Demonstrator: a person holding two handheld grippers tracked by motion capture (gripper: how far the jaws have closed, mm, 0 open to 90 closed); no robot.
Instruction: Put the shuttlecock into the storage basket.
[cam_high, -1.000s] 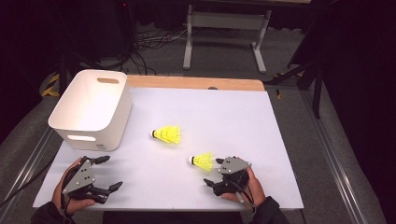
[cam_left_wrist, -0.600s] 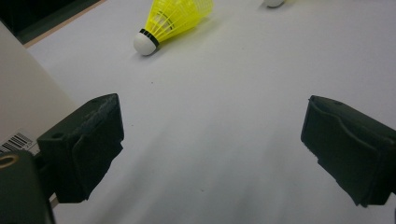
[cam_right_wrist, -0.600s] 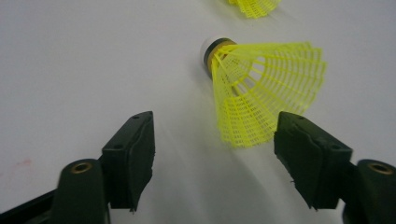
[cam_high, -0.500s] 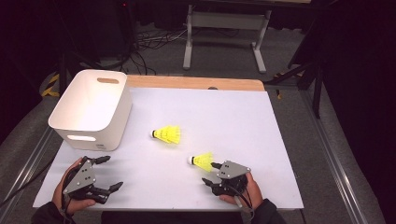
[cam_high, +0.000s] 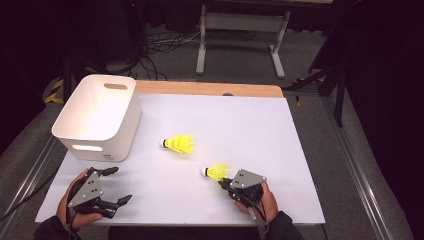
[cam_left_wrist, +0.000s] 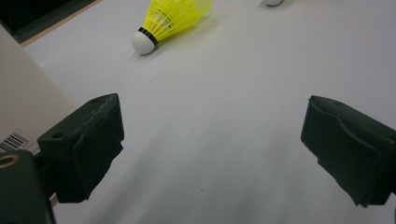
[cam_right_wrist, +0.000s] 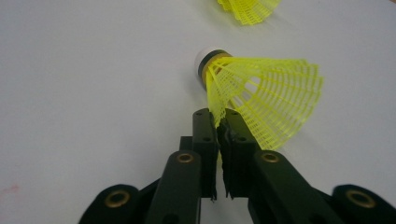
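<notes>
Two yellow shuttlecocks lie on the white table top (cam_high: 280, 150). The nearer shuttlecock (cam_high: 216, 171) (cam_right_wrist: 261, 98) has its white cork pointing left. My right gripper (cam_high: 223, 183) (cam_right_wrist: 218, 119) has just been closing and is now shut on the rim of its mesh skirt, pinched between the two pads. The farther shuttlecock (cam_high: 179, 143) (cam_left_wrist: 170, 18) (cam_right_wrist: 247, 9) lies free near the table's middle. At the front left my left gripper (cam_high: 121, 184) (cam_left_wrist: 212, 154) rests open, with bare table between its jaws.
A white bin (cam_high: 97, 115) with handle slots stands at the left, its near wall (cam_left_wrist: 23, 93) just beyond my left gripper. A wooden strip (cam_high: 210, 89) runs along the table's far edge. Metal rails flank both sides.
The right gripper's jaws have closed onto the nearer shuttlecock's skirt. Both hands stay where they were, and the left gripper is unchanged.
</notes>
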